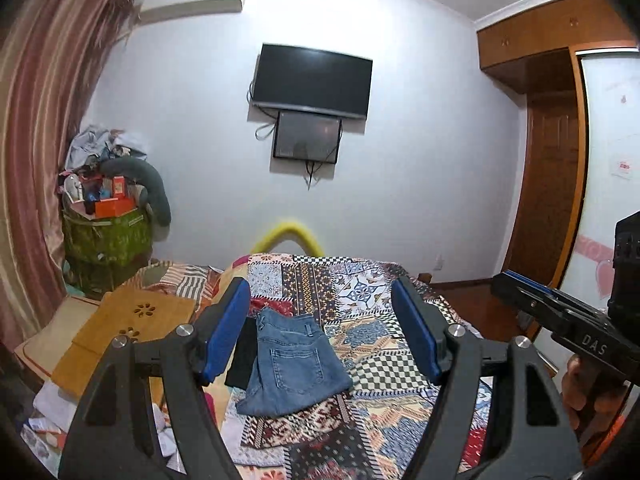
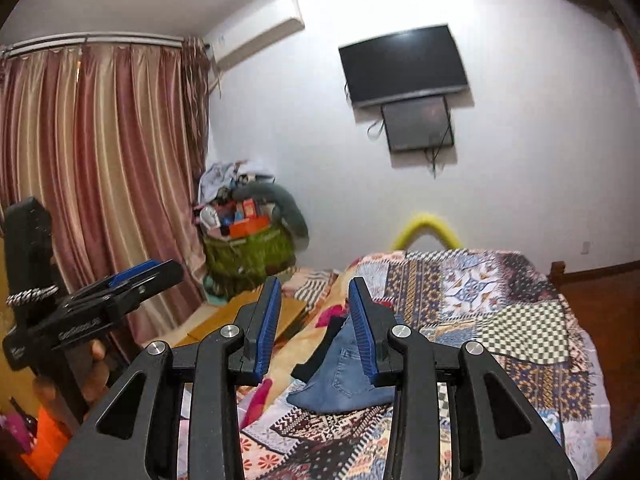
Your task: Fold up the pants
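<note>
The jeans (image 1: 290,364) lie folded in a compact packet on the patchwork bedspread (image 1: 360,280), so folding looks finished, and the left gripper (image 1: 320,332) and right gripper (image 2: 314,328), both open and empty, need only withdraw

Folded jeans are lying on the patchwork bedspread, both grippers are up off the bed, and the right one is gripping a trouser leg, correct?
Not quite. The right gripper holds nothing: the right wrist view shows an empty gap between its fingers. The rest stands: the folded jeans lie on the patchwork bedspread, and the left gripper is clear of it too.
</note>
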A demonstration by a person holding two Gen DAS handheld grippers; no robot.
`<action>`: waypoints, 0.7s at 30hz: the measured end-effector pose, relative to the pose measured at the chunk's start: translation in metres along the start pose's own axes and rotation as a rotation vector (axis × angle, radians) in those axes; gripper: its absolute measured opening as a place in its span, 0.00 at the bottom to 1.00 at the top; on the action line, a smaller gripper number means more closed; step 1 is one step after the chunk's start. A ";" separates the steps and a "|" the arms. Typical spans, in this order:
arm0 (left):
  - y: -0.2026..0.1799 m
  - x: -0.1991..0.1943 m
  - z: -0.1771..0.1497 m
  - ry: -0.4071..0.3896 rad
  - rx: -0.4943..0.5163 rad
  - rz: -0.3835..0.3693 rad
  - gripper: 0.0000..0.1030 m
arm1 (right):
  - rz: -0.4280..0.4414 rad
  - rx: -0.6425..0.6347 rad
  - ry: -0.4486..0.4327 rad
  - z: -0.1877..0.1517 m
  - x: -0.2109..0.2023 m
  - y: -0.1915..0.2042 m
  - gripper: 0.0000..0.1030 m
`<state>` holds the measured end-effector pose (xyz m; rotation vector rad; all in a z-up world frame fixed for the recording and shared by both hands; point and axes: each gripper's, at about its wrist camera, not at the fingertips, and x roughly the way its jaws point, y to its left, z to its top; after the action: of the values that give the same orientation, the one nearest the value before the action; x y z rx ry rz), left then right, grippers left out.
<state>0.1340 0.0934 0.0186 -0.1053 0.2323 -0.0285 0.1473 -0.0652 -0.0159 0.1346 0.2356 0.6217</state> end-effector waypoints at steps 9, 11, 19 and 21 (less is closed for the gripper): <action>-0.029 -0.049 -0.026 -0.047 0.078 0.080 0.95 | -0.087 -0.039 -0.016 -0.020 -0.029 0.016 0.64; -0.031 -0.051 -0.027 -0.043 0.069 0.078 0.98 | -0.110 -0.037 -0.021 -0.020 -0.032 0.015 0.77; -0.035 -0.060 -0.029 -0.052 0.056 0.079 1.00 | -0.178 -0.067 -0.064 -0.024 -0.040 0.016 0.99; -0.034 -0.061 -0.030 -0.049 0.055 0.080 1.00 | -0.185 -0.076 -0.066 -0.026 -0.043 0.018 0.99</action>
<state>0.0676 0.0586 0.0075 -0.0415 0.1862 0.0477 0.0962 -0.0744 -0.0300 0.0590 0.1578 0.4414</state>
